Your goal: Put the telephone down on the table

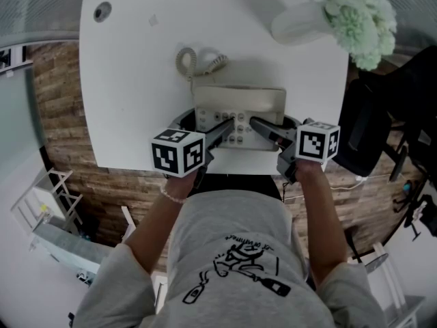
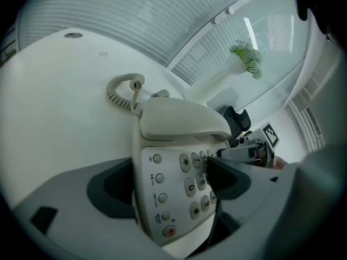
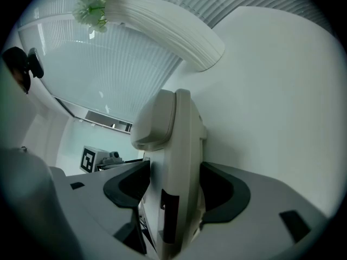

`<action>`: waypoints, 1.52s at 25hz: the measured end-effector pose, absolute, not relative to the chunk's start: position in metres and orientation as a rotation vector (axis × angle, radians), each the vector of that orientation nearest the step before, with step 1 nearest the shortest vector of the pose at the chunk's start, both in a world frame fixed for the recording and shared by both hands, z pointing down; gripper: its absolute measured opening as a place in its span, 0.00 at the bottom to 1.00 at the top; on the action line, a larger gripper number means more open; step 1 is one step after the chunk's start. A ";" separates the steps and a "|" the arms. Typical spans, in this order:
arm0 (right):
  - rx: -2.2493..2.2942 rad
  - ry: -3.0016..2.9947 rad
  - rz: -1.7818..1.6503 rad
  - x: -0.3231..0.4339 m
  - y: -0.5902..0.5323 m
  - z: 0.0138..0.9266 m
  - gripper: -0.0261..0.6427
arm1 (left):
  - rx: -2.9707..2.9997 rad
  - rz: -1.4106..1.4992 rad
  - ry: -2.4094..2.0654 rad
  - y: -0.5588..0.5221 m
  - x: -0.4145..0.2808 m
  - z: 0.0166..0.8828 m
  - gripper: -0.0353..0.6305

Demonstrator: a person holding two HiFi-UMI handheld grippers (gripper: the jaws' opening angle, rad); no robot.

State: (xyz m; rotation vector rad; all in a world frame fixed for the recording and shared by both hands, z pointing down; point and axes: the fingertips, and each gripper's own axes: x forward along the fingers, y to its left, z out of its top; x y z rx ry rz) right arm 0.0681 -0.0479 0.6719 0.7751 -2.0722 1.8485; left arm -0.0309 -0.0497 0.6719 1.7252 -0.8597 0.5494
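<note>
A beige telephone (image 1: 240, 108) lies flat on the white table (image 1: 133, 87) near its front edge, with the handset (image 2: 181, 118) on its cradle and the coiled cord (image 1: 187, 60) behind it. My left gripper (image 1: 220, 130) stands open around the phone's left side: one pad is beside the left edge and the other hovers over the keypad (image 2: 192, 186). My right gripper (image 1: 265, 131) is shut on the phone's right edge. In the right gripper view the telephone (image 3: 176, 161) is seen edge-on, and both pads of the right gripper (image 3: 174, 191) press against it.
A white ribbed vase (image 1: 300, 23) with pale green flowers (image 1: 358, 19) lies at the table's far right corner. A round cable hole (image 1: 102, 11) sits at the far left. A black chair (image 1: 382, 125) stands right of the table. The table's front edge is just below the phone.
</note>
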 end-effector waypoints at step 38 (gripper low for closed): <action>0.910 -2.026 1.758 0.068 -0.051 0.676 0.49 | 1.702 0.668 -0.921 -0.052 -0.040 0.678 0.68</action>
